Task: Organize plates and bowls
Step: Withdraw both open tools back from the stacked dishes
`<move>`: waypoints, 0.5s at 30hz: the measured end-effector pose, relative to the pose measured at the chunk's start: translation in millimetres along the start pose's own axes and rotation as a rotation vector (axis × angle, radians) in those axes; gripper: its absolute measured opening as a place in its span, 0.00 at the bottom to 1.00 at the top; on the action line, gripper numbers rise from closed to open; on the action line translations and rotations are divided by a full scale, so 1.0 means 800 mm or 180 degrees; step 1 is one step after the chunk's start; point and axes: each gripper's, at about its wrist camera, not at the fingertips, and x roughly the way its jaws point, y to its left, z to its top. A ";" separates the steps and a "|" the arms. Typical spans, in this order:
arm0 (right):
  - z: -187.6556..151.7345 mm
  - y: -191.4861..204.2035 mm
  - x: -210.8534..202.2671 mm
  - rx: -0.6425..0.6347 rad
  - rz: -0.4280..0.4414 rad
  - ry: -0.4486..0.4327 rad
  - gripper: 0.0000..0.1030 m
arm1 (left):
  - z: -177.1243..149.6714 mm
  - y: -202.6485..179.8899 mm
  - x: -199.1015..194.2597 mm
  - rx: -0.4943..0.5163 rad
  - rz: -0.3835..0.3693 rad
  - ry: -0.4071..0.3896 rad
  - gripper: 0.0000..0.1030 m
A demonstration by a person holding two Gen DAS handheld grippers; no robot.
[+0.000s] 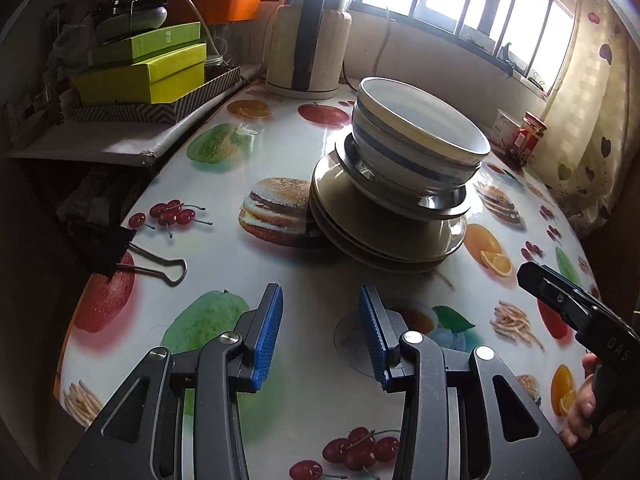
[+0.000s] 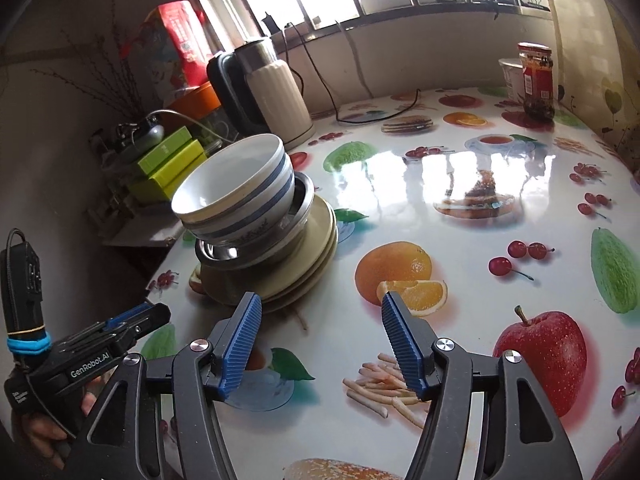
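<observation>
The glossy table (image 2: 460,184) covered in a fruit-and-burger printed cloth fills both views; its near-left edge curves away beside a black binder clip (image 1: 132,256) clamped over the rim, and its far edge runs under the window wall. The right half of the cloth, toward the curtain, lies bare and shiny, with only a red-labelled glass jar (image 2: 536,80) and a white tub (image 2: 510,76) near the far corner.

At the back stands a cream-and-black electric kettle (image 1: 308,36), well apart from the dishes, its cord trailing across the cloth. Left of it, off the table edge, a pile of lime-green cardboard boxes (image 1: 148,72) rests on a grey zigzag-patterned tray.

The task's stack sits toward the left-centre of the table, near that left edge: several beige ceramic plates (image 1: 384,236) at the bottom, shiny steel dishes (image 1: 404,200) on them, and two nested white bowls with blue stripes (image 1: 416,136) on top. The bowls look tilted in these views.

The left gripper (image 1: 320,336) hovers above the cloth just short of the plates, its blue ribbed pads parted and empty. The right gripper (image 2: 320,344) hangs beside the stack, to its right, jaws spread wide, gripping nothing. Bare cloth separates each from the dishes.
</observation>
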 end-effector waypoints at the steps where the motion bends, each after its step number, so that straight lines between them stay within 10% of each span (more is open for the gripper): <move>1: -0.004 0.002 0.000 -0.0023 -0.0024 0.0008 0.62 | -0.005 -0.002 0.001 0.0015 0.0033 0.0014 0.39; 15: -0.054 0.027 0.011 -0.0314 -0.0530 0.0241 0.68 | -0.044 -0.031 0.008 0.0300 0.0232 0.0119 0.40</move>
